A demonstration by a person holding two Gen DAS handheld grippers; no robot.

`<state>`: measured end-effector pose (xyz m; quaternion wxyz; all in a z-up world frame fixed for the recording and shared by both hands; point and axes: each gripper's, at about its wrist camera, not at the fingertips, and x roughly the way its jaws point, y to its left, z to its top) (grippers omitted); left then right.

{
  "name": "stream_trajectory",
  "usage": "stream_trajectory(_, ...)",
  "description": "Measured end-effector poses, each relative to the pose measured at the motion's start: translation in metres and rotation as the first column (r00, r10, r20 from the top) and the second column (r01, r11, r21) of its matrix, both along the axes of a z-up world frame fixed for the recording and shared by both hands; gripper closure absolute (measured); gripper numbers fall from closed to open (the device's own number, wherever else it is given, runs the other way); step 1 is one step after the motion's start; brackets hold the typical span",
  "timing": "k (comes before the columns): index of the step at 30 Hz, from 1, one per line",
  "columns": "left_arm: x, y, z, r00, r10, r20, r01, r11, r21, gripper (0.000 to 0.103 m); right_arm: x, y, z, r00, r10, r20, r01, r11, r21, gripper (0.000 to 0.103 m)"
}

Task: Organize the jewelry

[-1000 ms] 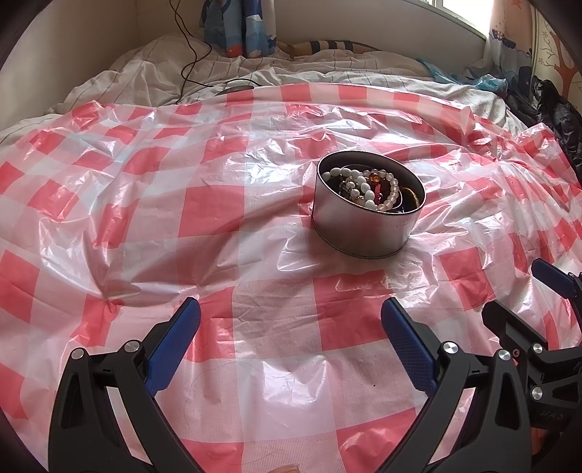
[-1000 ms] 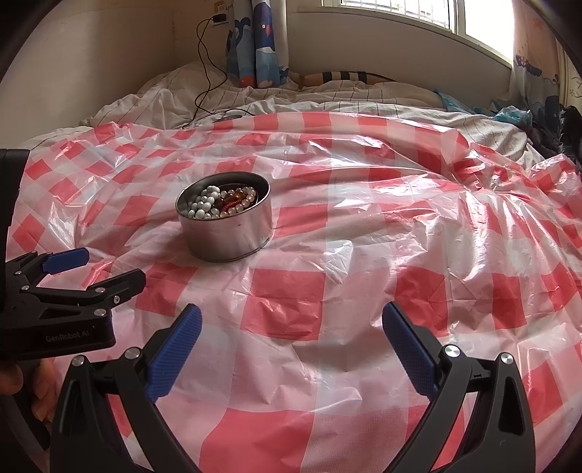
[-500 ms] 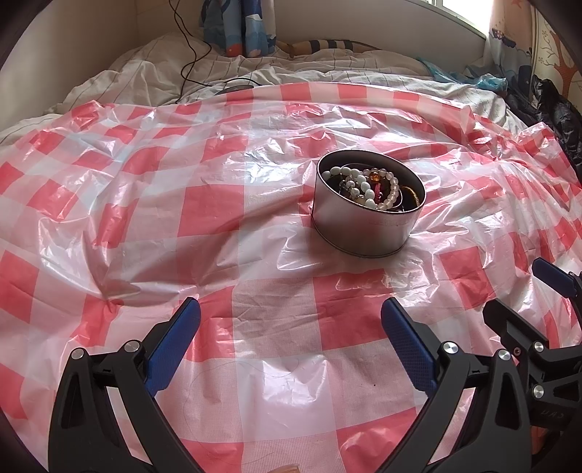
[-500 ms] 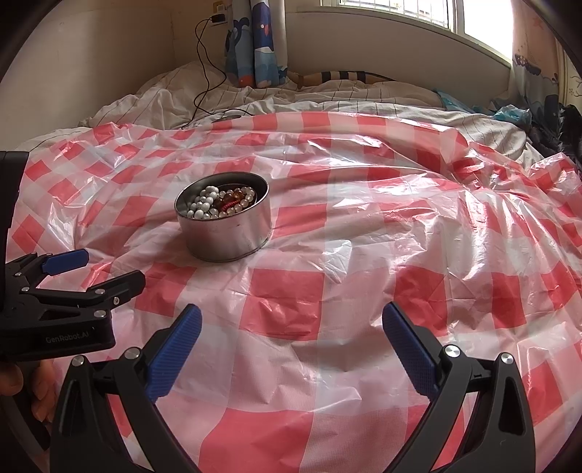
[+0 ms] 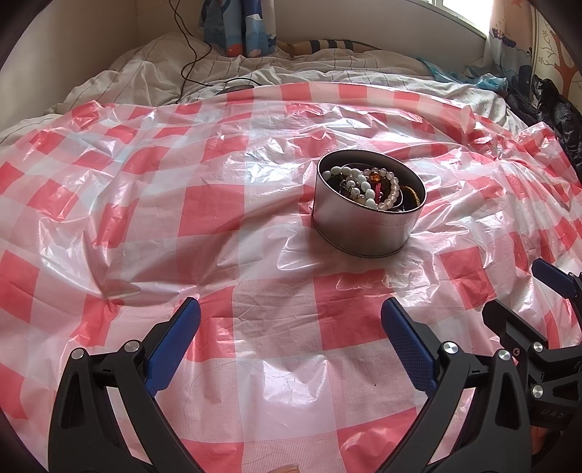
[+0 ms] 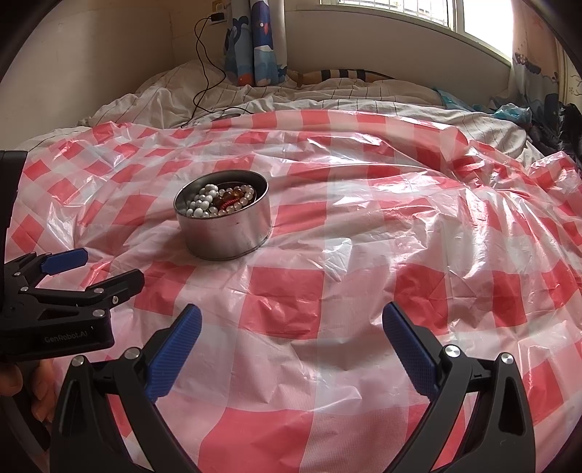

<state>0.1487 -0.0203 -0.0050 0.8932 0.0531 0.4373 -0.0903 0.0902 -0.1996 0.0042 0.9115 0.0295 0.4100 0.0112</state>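
Plastic sheeting [image 5: 218,203], red-and-white checked, thin and crinkled, is covering the near part of a bed [image 6: 327,98] with striped white bedding; a black cable [image 6: 203,72] is trailing down the far wall beside a patterned curtain [image 6: 254,43], and daylight is coming through a window [image 6: 473,18] at far right. Footing is judged soft and slippery, so anything standing on it is likely to slide or tip when pushed.

Sitting upright near the middle of the sheet is a round metal tin [image 5: 363,225], open-topped and rigid, its smooth wall likely slick. Lying heaped inside is the jewelry [image 5: 367,185]: bead bracelets in white, amber and red, tangled together. These are judged light and limp; pinching a single strand where it is riding above the heap looks best.

Left gripper [image 5: 291,338] and right gripper [image 6: 291,338] are hovering nearer than the tin, fingers spread wide, holding nothing.
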Motion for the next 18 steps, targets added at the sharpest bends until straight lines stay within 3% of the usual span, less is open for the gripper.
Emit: stream_trajectory(18,-0.0008,-0.0004,-0.0002,1.000,0.003,0.003,-0.003,1.000,0.004,0.008,-0.0003,-0.0008,-0.0019,1.000,-0.006,-0.007,0.006,1.000,0.010,0.008)
